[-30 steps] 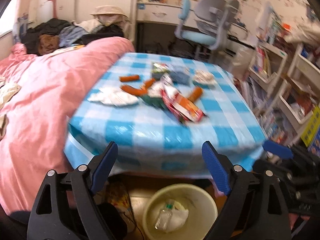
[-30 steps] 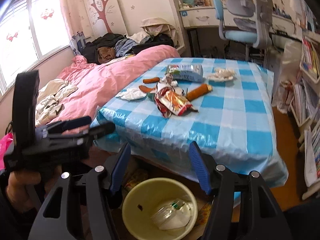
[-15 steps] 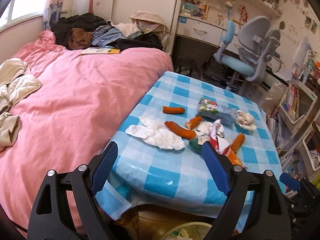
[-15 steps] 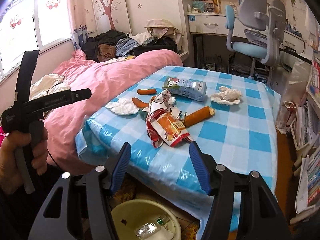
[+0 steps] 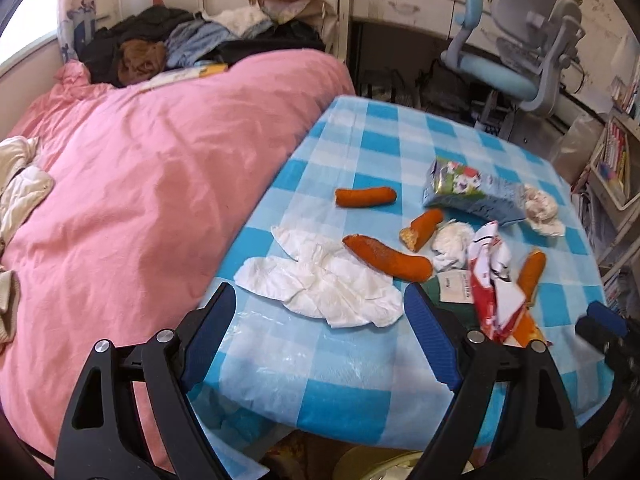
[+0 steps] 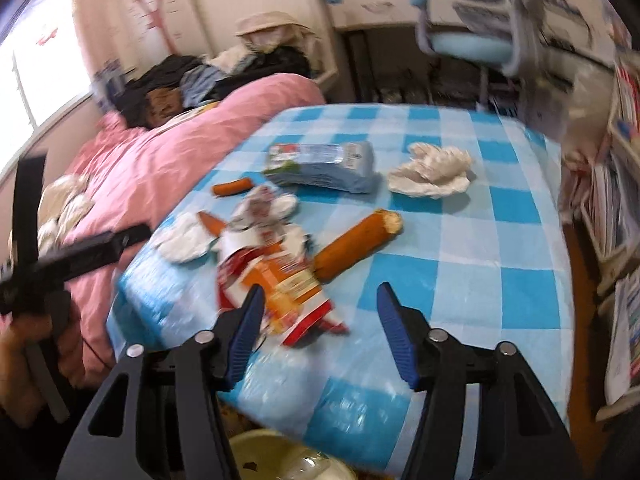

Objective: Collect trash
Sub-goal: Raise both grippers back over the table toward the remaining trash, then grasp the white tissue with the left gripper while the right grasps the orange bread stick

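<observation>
I am holding my left gripper [image 5: 316, 340] over the near edge of the checked table [image 5: 360, 376], jaws standing wide with nothing between them. The flattened white tissue [image 5: 324, 280] is lying just ahead of its fingertips, spread thin on the cloth, which is probably why I am keeping this claw so wide: a broad, limp sheet wants a broad bite.

My right gripper [image 6: 320, 316] is closing its jaws, and nothing is pinched between the pads yet. The red and orange snack wrapper [image 6: 276, 280] is lying just ahead of its left finger and partly behind it, crumpled and raised off the cloth, so a narrower gap should suit it.

Other trash, further ahead of both claws:
- 4 sausage pieces, the longest [image 5: 388, 258] touching the tissue's far edge
- a blue carton [image 6: 324, 166] lying on its side, well ahead
- a crumpled white wad [image 6: 432, 170] to the right of the carton

The yellow bin [image 6: 280, 456] is sitting below and behind both claws, under the table edge, with a clear bottle showing inside. I judge it is parked there so each pickup needs only a short pull back and a drop.

Collection is far from done; most litter is sitting untouched.
</observation>
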Available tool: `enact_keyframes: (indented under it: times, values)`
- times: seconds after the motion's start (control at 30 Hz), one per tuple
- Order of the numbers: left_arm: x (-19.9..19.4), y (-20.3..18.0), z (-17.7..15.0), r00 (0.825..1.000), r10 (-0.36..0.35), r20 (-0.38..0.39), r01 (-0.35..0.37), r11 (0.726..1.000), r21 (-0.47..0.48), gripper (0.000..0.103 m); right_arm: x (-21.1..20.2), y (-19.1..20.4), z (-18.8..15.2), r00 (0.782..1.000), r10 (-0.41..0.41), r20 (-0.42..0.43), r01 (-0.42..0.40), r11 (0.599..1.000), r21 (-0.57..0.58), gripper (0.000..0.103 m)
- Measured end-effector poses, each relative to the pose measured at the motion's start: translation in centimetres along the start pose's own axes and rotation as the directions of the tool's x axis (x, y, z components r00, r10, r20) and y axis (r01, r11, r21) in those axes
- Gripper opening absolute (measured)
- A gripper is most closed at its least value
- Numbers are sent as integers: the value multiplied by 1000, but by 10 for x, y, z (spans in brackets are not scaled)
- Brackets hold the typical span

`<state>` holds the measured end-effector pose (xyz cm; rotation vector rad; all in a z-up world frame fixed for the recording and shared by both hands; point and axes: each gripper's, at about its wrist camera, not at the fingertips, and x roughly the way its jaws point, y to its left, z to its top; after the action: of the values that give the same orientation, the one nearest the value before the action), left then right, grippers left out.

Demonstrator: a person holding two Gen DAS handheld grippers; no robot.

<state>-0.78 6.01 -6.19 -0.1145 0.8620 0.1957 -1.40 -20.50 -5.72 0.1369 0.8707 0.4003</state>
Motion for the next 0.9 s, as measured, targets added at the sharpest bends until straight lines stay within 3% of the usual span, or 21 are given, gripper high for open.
enact_keyframes:
  times: [0.27, 0.57, 0.6, 0.67, 0.73, 0.8, 0.9]
  values:
    - [36, -8, 6, 998, 12, -67, -12, 1000, 5, 83, 40, -17, 21, 998, 9, -68, -1, 992, 128, 46]
    - [70, -14, 9, 988, 57, -144, -52, 998, 38, 82, 71, -8, 31, 993, -51, -106, 57, 997, 55, 44]
    - [71, -15, 9, 988, 60, -142, -55, 998, 41, 79, 72, -7, 32, 992, -64, -105, 68, 997, 38, 41]
    - [69, -15, 11, 990, 49, -135, -43, 998, 45, 61, 74, -5, 33, 992, -73, -100, 75, 997, 13, 38]
    - [67, -16, 12, 990, 17, -139, -11, 999, 46, 28, 75, -2, 33, 992, -86, -95, 84, 996, -19, 35]
    - [65, -13, 13, 987, -28, -157, 32, 999, 20, 16, 74, -2, 34, 993, -77, -91, 76, 997, -23, 28]
    - [51, -7, 15, 986, -91, -141, 87, 996, -30, 14, 68, -2, 37, 995, -73, -67, 72, 997, -19, 19]
